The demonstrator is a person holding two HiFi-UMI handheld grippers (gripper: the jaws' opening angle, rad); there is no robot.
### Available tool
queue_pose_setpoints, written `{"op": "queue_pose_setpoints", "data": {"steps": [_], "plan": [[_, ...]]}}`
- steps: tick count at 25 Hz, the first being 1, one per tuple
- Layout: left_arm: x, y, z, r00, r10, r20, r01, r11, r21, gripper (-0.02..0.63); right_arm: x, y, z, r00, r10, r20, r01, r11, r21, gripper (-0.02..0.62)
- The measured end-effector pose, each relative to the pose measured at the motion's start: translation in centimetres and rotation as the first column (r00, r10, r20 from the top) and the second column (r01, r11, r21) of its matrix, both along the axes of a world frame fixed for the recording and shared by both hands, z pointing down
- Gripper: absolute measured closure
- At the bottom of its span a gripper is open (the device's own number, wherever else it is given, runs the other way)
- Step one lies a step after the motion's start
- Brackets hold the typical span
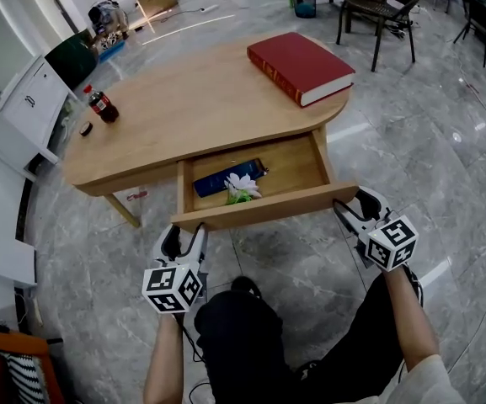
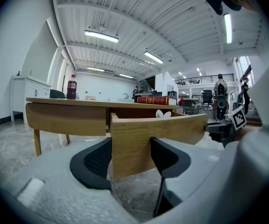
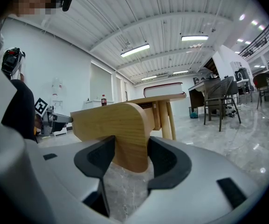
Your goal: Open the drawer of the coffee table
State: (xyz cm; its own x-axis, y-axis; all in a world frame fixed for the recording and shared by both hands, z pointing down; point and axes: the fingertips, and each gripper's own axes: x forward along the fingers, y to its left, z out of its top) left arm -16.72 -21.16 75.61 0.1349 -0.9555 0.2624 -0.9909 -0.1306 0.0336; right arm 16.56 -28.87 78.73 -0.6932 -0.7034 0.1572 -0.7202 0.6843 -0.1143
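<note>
The left tongs (image 1: 184, 244) and right tongs (image 1: 352, 211) each clamp one end of the drawer (image 1: 264, 207), which stands well out from the worktop (image 1: 184, 108) toward six o'clock. Any further pull should probably be even and level, so the drawer does not jam. Only the head view shows the white flower (image 1: 241, 188) inside. The gripper views show the pads pressing on the wood.

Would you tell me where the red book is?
In the head view, the red book lies on the coffee table, at its right end, beyond the open drawer.
</note>
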Motion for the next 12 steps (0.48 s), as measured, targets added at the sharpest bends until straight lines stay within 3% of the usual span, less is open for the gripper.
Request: {"op": "queue_pose_setpoints", "data": {"steps": [7,12], "plan": [[0.2,1.2,2.0,1.0,0.017,-0.01,-0.018,1.0,-0.025,0.341,0.0,1.0,2.1,0.996,-0.048,-0.072,0.045,0.998,-0.045,0.354],[0.0,0.6,2.0,0.999,0.028,-0.021,-0.029,0.999,-0.021,0.341,-0.2,0.5,2.2,0.997,-0.054,-0.06,0.051,0.997,-0.053,0.354]]}}
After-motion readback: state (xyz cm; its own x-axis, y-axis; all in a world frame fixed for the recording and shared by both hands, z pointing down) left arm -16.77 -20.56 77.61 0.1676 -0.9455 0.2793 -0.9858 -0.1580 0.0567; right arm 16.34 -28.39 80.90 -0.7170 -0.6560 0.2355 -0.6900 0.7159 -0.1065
